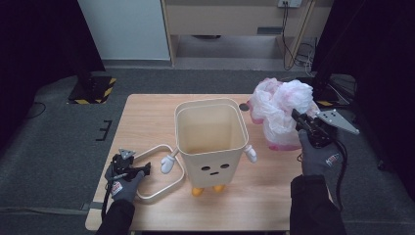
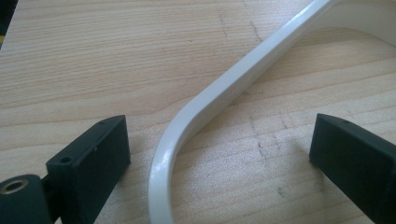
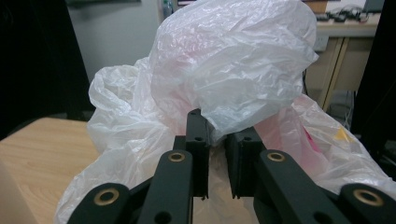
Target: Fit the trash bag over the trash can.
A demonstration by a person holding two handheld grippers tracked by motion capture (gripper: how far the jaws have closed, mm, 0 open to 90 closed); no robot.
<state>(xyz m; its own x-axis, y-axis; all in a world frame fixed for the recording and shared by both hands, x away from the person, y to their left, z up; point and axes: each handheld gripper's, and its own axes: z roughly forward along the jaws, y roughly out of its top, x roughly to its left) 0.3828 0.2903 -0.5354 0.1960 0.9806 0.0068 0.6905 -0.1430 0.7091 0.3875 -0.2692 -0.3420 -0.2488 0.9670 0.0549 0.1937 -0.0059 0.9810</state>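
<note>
**Bag lifted at the right, bin waiting in the middle**

On the left side of the table (image 1: 147,105), my left gripper (image 1: 128,169) rests low over the wood with its jaws spread wide. In the left gripper view the white loop handle (image 2: 219,95) curves between my two black jaws without either one touching it, so I hold nothing there. That loop lies flat on the table and runs back toward the bin's foot.

Moving to the middle, the cream bin (image 1: 211,142) stands upright with its mouth open to the ceiling, its little face and small white arms turned toward me. I can see nothing in it.

Further right, my right gripper (image 1: 304,125) is raised off the table, jaws pinched tight on a fold of the crumpled plastic bag (image 1: 281,110). In the right gripper view the plastic bag (image 3: 233,70) billows up and over my closed jaws, white with pink showing through.

What matters for the next move, as I judge it: the bin's mouth lies to the left of the bag and lower than it. My right hand is the nearer one and already has the grip, so it would carry the bag leftward over the rim and down.
</note>
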